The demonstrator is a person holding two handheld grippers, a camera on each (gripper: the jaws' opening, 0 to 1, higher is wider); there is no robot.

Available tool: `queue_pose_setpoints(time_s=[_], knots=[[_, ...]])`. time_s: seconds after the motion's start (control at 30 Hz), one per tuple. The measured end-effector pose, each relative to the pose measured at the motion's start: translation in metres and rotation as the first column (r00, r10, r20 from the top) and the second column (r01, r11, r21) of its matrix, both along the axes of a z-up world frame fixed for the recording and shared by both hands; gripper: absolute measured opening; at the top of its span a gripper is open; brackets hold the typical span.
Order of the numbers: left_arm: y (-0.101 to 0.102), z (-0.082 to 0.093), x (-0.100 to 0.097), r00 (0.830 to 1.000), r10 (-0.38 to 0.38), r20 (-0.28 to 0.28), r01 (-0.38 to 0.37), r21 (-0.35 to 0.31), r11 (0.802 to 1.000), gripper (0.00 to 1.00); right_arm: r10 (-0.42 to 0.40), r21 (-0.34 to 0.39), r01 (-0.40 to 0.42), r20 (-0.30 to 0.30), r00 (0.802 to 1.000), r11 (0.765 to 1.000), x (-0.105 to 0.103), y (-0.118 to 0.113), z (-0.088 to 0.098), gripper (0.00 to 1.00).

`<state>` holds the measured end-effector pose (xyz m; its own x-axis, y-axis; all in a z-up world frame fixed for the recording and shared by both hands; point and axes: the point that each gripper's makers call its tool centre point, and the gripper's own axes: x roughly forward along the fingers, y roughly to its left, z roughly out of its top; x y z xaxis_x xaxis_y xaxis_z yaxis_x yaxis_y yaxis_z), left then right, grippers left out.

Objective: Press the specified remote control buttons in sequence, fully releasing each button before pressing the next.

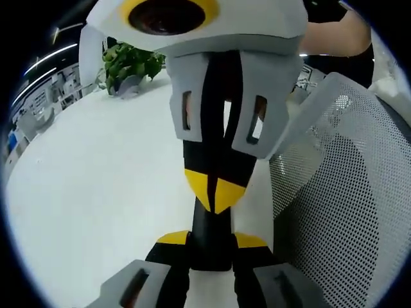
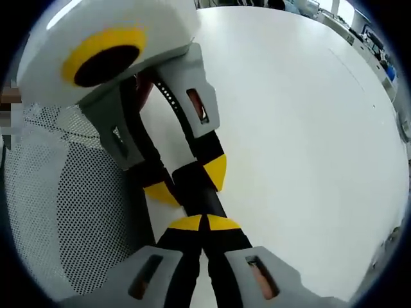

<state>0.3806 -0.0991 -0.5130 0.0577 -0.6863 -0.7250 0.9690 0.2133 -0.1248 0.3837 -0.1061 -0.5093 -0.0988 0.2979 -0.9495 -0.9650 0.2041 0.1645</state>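
A slim black remote control (image 1: 210,224) is held off the white table, seen end-on in the left gripper view between my own yellow-tipped jaws. My left gripper (image 1: 212,240) is shut on its two sides. My right gripper (image 1: 215,192) comes down from the top of that view, jaws together, its yellow tips touching the remote's upper face. In the right gripper view the right gripper (image 2: 205,223) is shut with nothing between its tips. They meet the black remote (image 2: 204,192), which runs up into the left gripper (image 2: 188,181). The buttons are hidden.
The white table (image 1: 96,179) spreads wide below and to the left. A potted green plant (image 1: 131,64) stands at its far edge. A white mesh chair back (image 1: 347,192) is close by the grippers. A person's arm (image 1: 334,38) shows behind.
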Motion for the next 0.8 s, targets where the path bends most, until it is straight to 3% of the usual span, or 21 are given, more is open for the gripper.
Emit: queue_pose_setpoints(time_s=[0.2,0.63,0.8], knots=[[0.0000,-0.0003,0.0000,1.000,-0.003,0.003,0.003,0.002,1.000,0.25,0.043,-0.014,-0.043,0.033,0.999,0.999,-0.0010,-0.0004,-0.0026,0.00],[0.0000,0.0000,0.0000,1.000,0.003,-0.004,-0.003,-0.004,1.000,0.25,-0.035,-0.028,0.034,-0.032,0.999,0.999,0.0007,-0.0002,-0.0022,0.00],[0.0000,0.0002,-0.0002,1.000,0.003,-0.003,-0.003,-0.005,1.000,0.25,-0.014,-0.035,0.013,-0.022,1.000,0.999,-0.0010,-0.0004,-0.0021,0.00]])
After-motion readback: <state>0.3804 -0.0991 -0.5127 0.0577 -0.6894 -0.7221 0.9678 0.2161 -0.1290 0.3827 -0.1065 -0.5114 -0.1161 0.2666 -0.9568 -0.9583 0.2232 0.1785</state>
